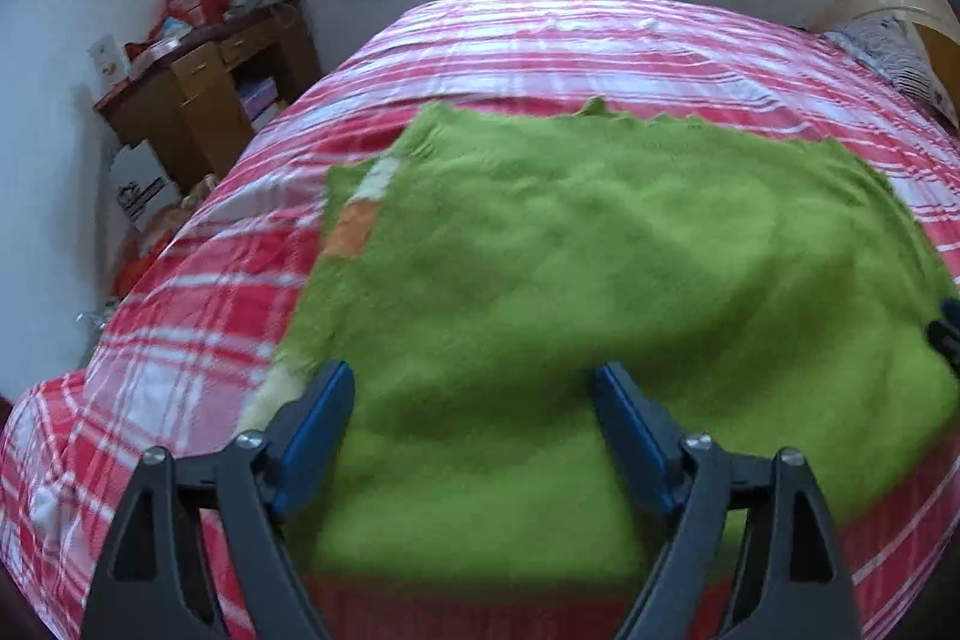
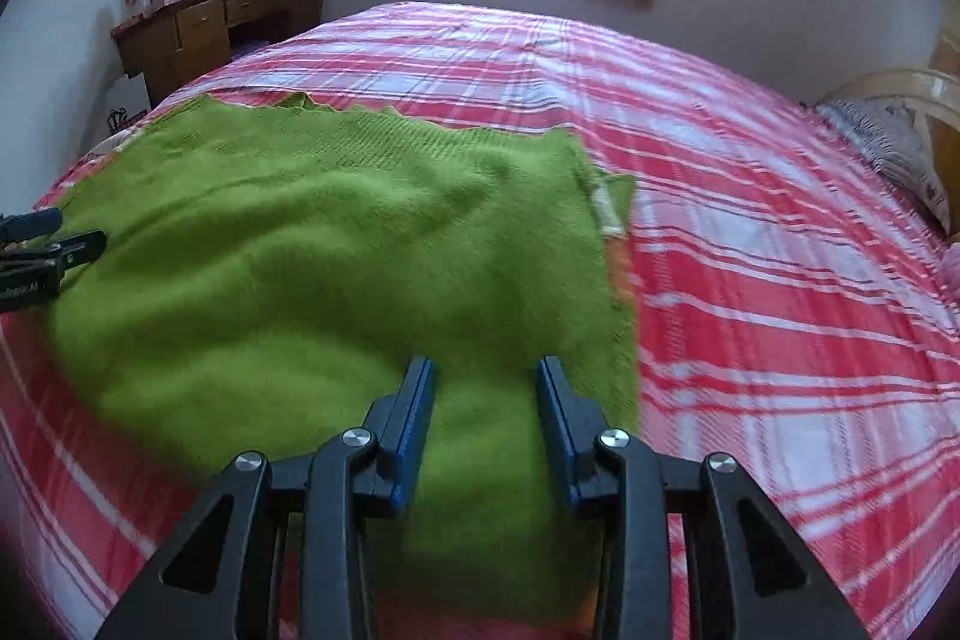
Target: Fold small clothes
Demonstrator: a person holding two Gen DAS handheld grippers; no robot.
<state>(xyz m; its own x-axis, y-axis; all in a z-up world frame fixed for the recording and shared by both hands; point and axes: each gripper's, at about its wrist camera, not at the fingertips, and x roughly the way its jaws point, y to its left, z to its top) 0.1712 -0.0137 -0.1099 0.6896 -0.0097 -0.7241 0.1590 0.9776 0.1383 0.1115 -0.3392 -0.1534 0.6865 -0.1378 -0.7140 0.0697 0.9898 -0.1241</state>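
A fuzzy green sweater (image 1: 600,250) (image 2: 330,232) lies flat on the red-and-white plaid bed cover (image 1: 540,40) (image 2: 750,220), its sides turned in. An orange and white patch (image 1: 357,229) shows along its left edge. My left gripper (image 1: 471,370) hovers over the sweater's near left part, jaws wide apart and empty. My right gripper (image 2: 486,361) hangs over the near right part, jaws partly apart, with the knit showing below the gap and not pinched. Each gripper appears at the edge of the other's view: the right gripper (image 1: 945,328) and the left gripper (image 2: 36,244).
A wooden desk (image 1: 204,82) (image 2: 198,22) piled with red bags stands left of the bed by the wall. A patterned pillow (image 1: 894,52) (image 2: 882,142) lies at the headboard on the right. Bare bed cover stretches beyond and to the right of the sweater.
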